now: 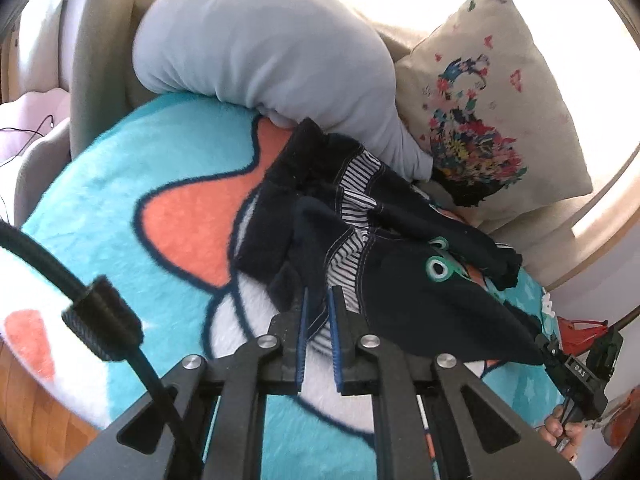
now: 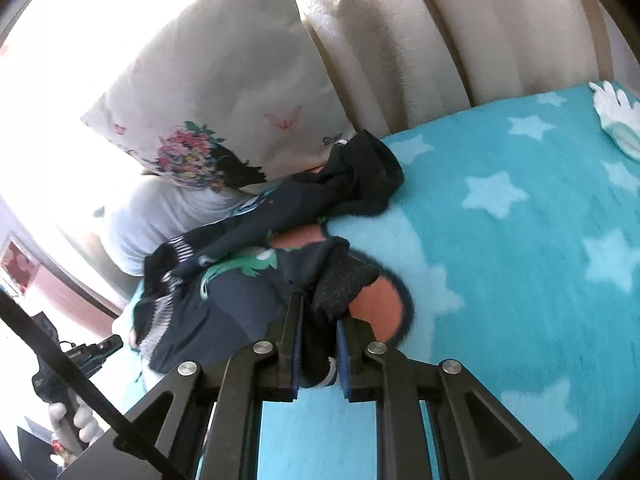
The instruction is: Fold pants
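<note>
The dark navy pants (image 1: 416, 276) with a striped lining and green eye prints lie bunched on a turquoise blanket (image 1: 120, 184). My left gripper (image 1: 319, 300) is shut on the striped waistband edge. In the right wrist view the pants (image 2: 240, 304) stretch from the pillow toward me, and my right gripper (image 2: 319, 312) is shut on a dark cuff end. The right gripper also shows in the left wrist view (image 1: 560, 356), holding the far end of the cloth. The left gripper shows at the lower left of the right wrist view (image 2: 108, 344).
A grey plush cushion (image 1: 260, 52) and a floral pillow (image 1: 488, 112) lie behind the pants against a beige headboard (image 2: 440, 40). The starred blanket (image 2: 520, 220) spreads to the right. A white item (image 2: 616, 116) lies at its far right.
</note>
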Action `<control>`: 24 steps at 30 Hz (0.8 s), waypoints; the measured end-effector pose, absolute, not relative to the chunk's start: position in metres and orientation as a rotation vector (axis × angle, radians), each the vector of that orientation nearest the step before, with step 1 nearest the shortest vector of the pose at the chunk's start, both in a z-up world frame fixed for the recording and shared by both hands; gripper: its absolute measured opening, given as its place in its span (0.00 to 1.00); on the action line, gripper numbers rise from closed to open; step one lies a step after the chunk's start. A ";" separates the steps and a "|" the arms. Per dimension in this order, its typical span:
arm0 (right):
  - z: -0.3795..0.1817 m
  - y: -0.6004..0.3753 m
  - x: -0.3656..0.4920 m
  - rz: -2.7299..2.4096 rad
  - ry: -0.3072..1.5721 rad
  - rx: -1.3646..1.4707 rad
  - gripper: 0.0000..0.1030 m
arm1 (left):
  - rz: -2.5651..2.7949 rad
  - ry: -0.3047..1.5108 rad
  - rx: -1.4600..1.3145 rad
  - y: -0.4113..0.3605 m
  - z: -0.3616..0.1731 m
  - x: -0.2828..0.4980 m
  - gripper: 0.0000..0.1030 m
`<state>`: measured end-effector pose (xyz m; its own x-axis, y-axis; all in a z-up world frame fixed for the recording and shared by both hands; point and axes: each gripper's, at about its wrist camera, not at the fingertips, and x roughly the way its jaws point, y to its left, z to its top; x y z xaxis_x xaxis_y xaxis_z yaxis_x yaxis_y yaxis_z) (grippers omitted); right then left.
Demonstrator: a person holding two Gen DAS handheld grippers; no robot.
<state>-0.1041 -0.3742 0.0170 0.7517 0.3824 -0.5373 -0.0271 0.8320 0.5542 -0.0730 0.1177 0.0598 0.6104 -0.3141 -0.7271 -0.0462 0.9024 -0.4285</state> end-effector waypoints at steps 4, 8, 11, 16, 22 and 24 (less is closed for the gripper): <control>0.017 -0.380 -0.125 0.238 0.680 0.573 0.14 | -0.171 0.914 -0.434 0.123 0.057 -0.076 0.16; 0.012 -0.383 -0.119 0.144 0.693 0.513 0.14 | -0.182 0.956 -0.504 0.127 0.040 -0.067 0.43; 0.004 -0.380 -0.106 0.102 0.716 0.484 0.15 | -0.172 0.989 -0.539 0.128 0.025 -0.059 0.45; -0.008 -0.378 -0.096 0.075 0.732 0.480 0.23 | -0.180 1.017 -0.610 0.129 0.010 -0.041 0.52; -0.018 -0.381 -0.104 0.090 0.717 0.515 0.43 | -0.226 0.995 -0.595 0.106 0.017 -0.024 0.40; -0.020 -0.381 -0.106 0.099 0.700 0.530 0.49 | -0.247 1.041 -0.586 0.094 0.007 -0.015 0.17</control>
<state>-0.1064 -0.3807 -0.0197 0.7659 0.2605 -0.5878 0.0870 0.8639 0.4962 -0.0148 0.0935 0.0069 0.4951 -0.4592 -0.7375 -0.0792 0.8215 -0.5646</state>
